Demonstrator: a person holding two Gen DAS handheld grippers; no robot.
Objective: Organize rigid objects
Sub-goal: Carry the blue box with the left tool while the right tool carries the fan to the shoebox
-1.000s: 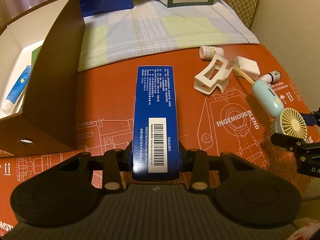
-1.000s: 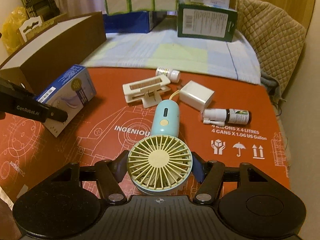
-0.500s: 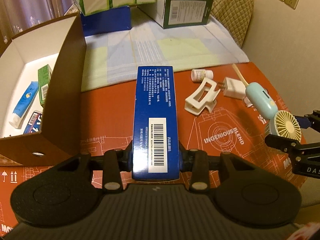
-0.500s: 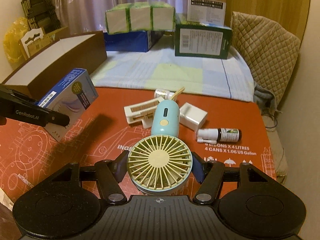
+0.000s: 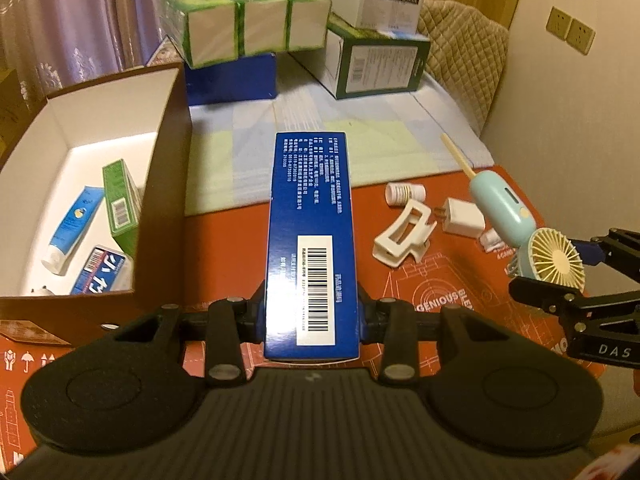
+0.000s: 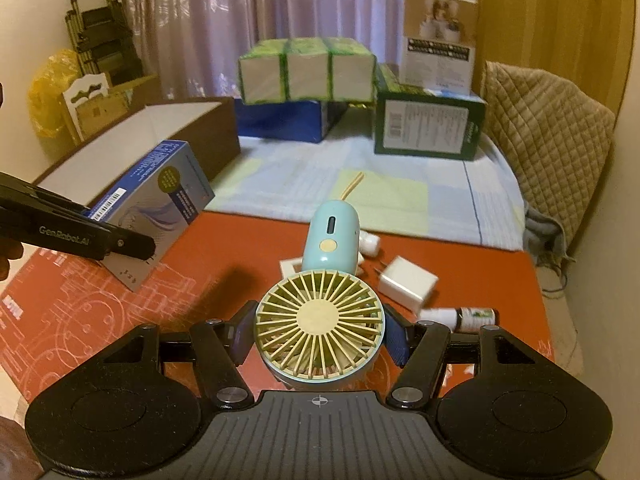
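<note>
My left gripper (image 5: pixel 311 316) is shut on a long blue box (image 5: pixel 310 236) with a barcode label, held above the red mat. The same blue box (image 6: pixel 160 196) shows at the left of the right wrist view, pinched by the left gripper (image 6: pixel 120 242). My right gripper (image 6: pixel 320 336) is shut on the round head of a hand fan (image 6: pixel 320 322) with a cream grille and a pale blue handle. That fan (image 5: pixel 554 258) hangs at the right of the left wrist view, in the right gripper (image 5: pixel 560 276). A brown open box (image 5: pixel 164 168) with a white inside stands at the left.
Inside the brown box lie a tube (image 5: pixel 72 228), a green carton (image 5: pixel 120 208) and a blue packet (image 5: pixel 102 276). On the mat (image 5: pixel 224 248) lie a white hair clip (image 5: pixel 404 236), a white charger (image 5: pixel 462 218), a small bottle (image 5: pixel 404 192) and a dropper bottle (image 6: pixel 460 316). Stacked cartons (image 6: pixel 308 70) stand behind.
Both grippers have risen with their loads, the blue box and the fan lifted off the mat. The views have tilted up, showing more of the brown box's inside and the room behind.
</note>
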